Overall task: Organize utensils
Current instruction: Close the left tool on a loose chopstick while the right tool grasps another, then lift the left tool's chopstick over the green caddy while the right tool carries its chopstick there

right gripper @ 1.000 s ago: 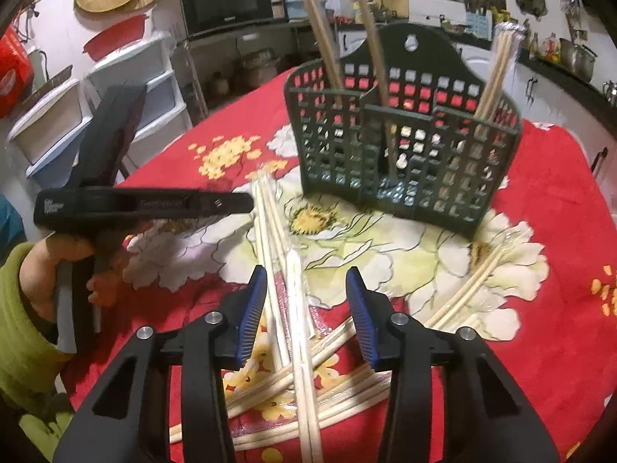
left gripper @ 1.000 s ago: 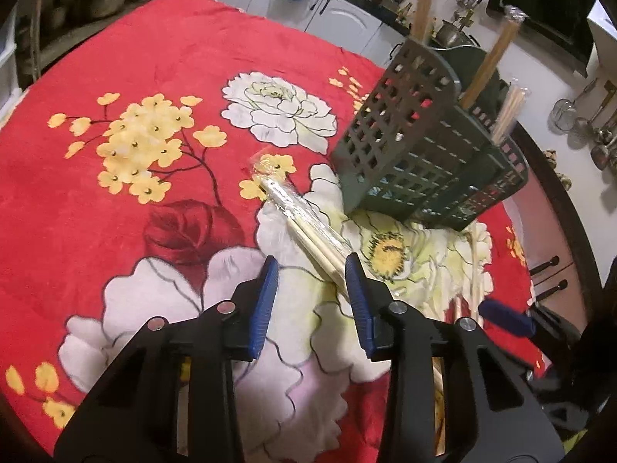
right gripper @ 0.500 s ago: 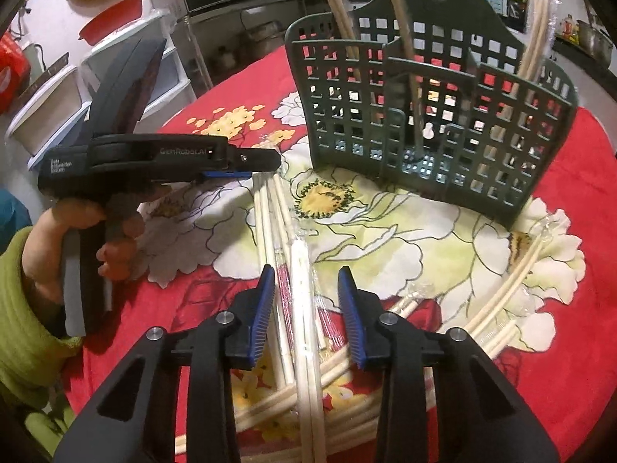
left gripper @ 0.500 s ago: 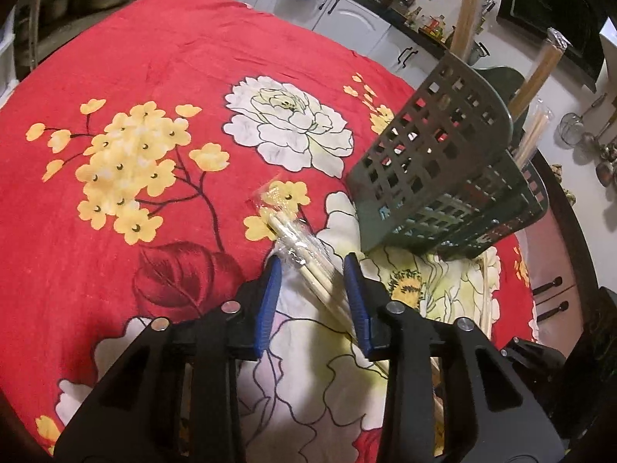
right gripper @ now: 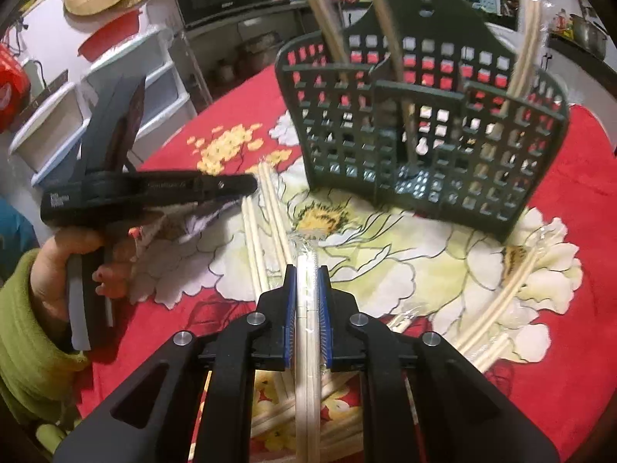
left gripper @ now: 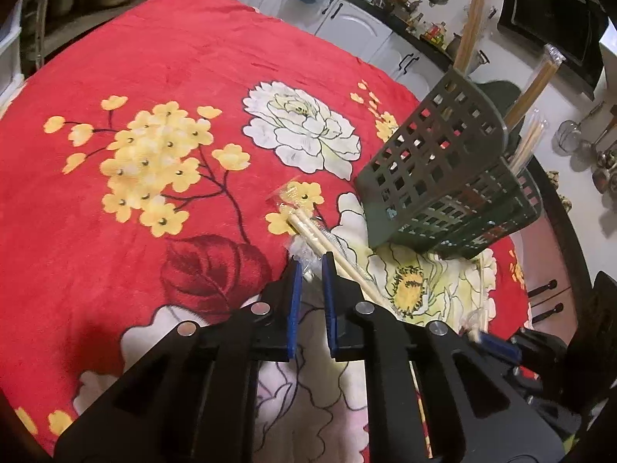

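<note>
So the right gripper [right gripper: 307, 270] is clamped onto a plastic-wrapped pair of pale wooden chopsticks [right gripper: 307, 347], which runs straight back between its blue pads [right gripper: 290, 308] and sticks out a little in front of the tips. The left gripper [left gripper: 309, 266] sits low over the red floral tablecloth [left gripper: 154, 96], fingers nearly together with a bit of crinkly clear wrapper [left gripper: 304, 258] between the tips; can't really tell whether it's actually pinching anything. Another wrapped chopstick pair [left gripper: 327, 243] lies just beside its right finger, angled toward the dark green plastic lattice utensil caddy [left gripper: 435, 169].

From the right wrist view, the caddy [right gripper: 420, 142] stands upright on the cloth beyond the gripper, with wrapped chopsticks [right gripper: 389, 19] already poking up out of its compartments. More loose pairs [right gripper: 501, 308] are scattered on the cloth to the right and under the gripper. The left one [right gripper: 231, 189] shows up on that side too, held by a hand in a green sleeve [right gripper: 27, 328].
</note>
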